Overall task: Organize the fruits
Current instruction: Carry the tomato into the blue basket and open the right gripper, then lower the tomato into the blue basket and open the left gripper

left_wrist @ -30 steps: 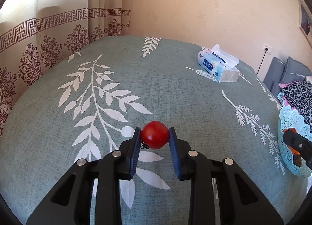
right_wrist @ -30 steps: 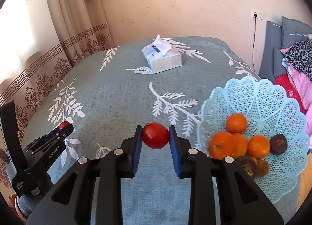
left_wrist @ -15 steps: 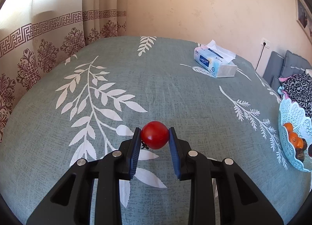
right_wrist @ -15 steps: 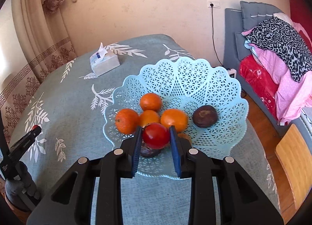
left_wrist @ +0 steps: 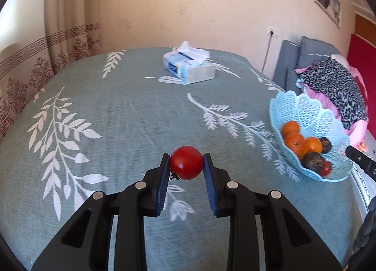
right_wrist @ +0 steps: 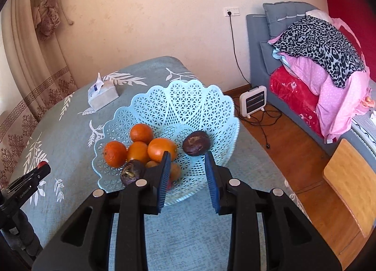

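Note:
My left gripper is shut on a red tomato and holds it above the teal tablecloth, left of the basket. The light-blue lattice fruit basket holds several oranges and dark passion fruits. In the left wrist view the basket also holds a red tomato at its near edge. My right gripper is open and empty, just above the basket's near rim. The left gripper also shows in the right wrist view, at the far left.
A tissue box stands at the far side of the table. Beyond the table's right edge are a sofa with piled bedding, a small heater on the wooden floor and a wooden chair.
My right gripper opened and let go of its tomato, which now lies in the basket. My left gripper turned right towards the basket, still holding its tomato.

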Tool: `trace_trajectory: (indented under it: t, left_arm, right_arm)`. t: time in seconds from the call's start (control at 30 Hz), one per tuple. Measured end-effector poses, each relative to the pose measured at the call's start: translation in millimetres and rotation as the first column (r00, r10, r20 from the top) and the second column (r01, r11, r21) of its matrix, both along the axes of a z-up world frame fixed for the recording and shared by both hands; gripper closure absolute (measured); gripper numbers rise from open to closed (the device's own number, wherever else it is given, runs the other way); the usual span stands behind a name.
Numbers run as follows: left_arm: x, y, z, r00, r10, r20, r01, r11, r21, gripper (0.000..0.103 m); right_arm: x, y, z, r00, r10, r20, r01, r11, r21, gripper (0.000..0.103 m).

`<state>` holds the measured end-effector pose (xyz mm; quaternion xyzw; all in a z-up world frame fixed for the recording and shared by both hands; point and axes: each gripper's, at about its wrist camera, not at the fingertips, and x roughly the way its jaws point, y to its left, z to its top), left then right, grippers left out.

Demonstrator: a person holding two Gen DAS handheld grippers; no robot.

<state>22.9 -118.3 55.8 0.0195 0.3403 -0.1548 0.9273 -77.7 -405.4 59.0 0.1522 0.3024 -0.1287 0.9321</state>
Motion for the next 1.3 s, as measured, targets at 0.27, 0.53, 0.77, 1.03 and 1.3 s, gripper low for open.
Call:
trace_trajectory:
  t: [0.27,0.53,0.77,1.03,1.3]
  left_arm:
    - [-14,-69,17,0.975,-0.218,-0.034,0.216,0.975,-0.06,0.074]
    - [-12,-129,24,0.936,-0.349,-0.047,0.347,0.936,-0.056,0.074]
    - [-7,-165,18,0.909,-0.411,-0.064,0.408,0.911,-0.05,0.074]
    - [-6,-167,15,0.922,-0.388,-0.023,0.387,0.921,-0.04,0.03]
    - [-9,-141,18,0.953,-0.301,0.037,0.301,0.954,0.012,0.013]
  right_arm:
    - [-15,-11,2,0.999,-0.034,0.037,0.034,0.999,-0.009,0.072]
    - [-21,-11,3,0.998,-0.022,0.065,0.022,1.0,0.006,0.061]
    - [-24,-11,5,0.997,-0.018,0.076,0.016,1.0,0.019,0.061]
    - [-27,-15,2,0.997,-0.025,0.066,0.023,0.999,0.034,0.05]
    - [-27,-11,-1,0.999,-0.004,0.054,0.001,0.999,0.048,0.022]
